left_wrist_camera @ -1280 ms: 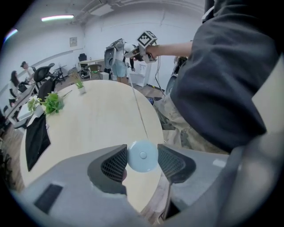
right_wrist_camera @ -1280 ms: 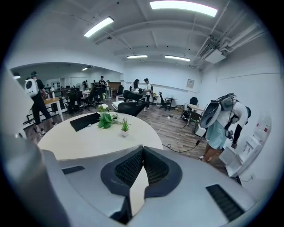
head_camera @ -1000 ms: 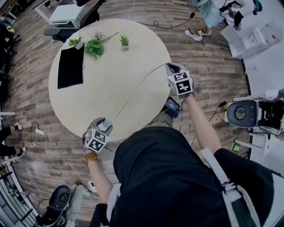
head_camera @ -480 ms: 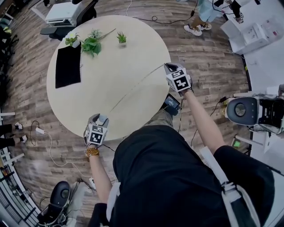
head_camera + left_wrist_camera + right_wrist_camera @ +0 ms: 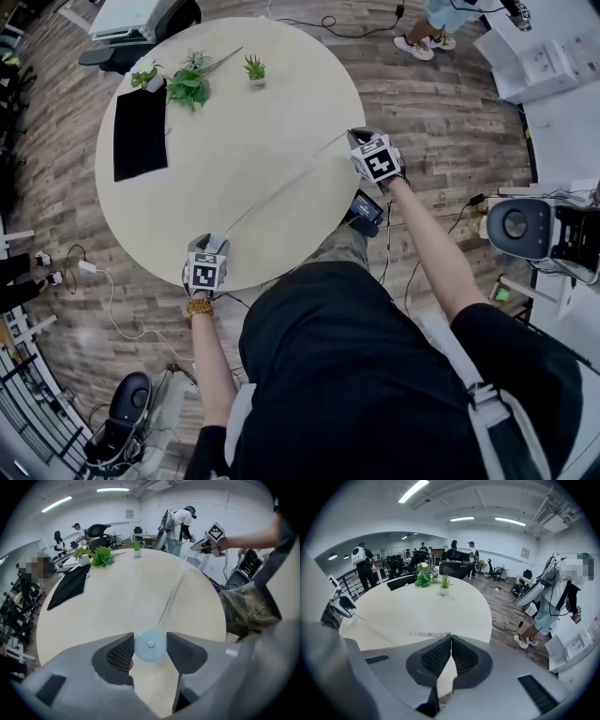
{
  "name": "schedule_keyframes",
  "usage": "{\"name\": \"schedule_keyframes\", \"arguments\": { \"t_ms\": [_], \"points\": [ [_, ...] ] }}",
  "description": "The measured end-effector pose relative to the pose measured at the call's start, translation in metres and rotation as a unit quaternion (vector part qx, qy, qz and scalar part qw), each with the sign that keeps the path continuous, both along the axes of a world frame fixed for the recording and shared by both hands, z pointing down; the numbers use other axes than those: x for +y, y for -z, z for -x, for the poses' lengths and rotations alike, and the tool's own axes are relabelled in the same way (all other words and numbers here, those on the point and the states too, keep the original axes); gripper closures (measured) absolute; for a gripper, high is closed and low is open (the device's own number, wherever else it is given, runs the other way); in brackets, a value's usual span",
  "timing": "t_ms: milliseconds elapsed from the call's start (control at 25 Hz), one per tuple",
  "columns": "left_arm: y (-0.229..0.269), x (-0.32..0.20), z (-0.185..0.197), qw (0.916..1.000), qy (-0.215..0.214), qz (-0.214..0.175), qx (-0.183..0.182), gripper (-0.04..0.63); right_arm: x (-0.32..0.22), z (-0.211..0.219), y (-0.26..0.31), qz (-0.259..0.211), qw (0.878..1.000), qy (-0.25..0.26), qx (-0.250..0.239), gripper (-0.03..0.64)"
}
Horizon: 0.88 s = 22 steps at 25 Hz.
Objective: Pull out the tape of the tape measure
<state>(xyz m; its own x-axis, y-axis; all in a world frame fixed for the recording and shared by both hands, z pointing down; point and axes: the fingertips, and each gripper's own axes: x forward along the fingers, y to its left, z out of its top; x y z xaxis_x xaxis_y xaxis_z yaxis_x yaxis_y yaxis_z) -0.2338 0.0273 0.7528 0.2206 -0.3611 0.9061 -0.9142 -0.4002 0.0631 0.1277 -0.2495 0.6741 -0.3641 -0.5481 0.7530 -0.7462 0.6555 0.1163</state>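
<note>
Left gripper view: tape measure (image 5: 150, 645) seemingly between fingers (image 5: 120, 652)

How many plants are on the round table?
3, all at the far edge: a small potted one beside the black cloth, a leafy clump next to it, and a little potted one standing apart. The clump may hide another.

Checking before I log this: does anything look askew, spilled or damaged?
Nothing stands out. The tape runs unkinked across the table from the round case in the left claw to the shut right claw.
</note>
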Motion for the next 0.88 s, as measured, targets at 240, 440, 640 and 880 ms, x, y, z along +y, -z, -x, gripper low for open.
{"name": "schedule_keyframes", "arguments": {
  "t_ms": [240, 440, 640, 880],
  "points": [
    [-0.017, 0.0, 0.003, 0.9994, 0.025, 0.024, 0.003, 0.368, -0.01, -0.003, -0.035, 0.034, 0.999, 0.011, 0.018, 0.611],
    [-0.025, -0.004, 0.006, 0.9985, 0.043, 0.032, 0.009, 0.368, -0.013, 0.0, -0.064, 0.06, 0.998, 0.02, 0.024, 0.61],
    [-0.036, -0.007, 0.011, 0.9974, 0.058, 0.043, 0.008, 0.368, -0.013, -0.002, -0.09, 0.086, 0.995, 0.023, 0.038, 0.609],
    [-0.041, -0.008, 0.013, 0.9966, 0.066, 0.05, 0.002, 0.368, -0.01, 0.004, -0.1, 0.101, 0.993, 0.043, 0.046, 0.609]
  ]
}}
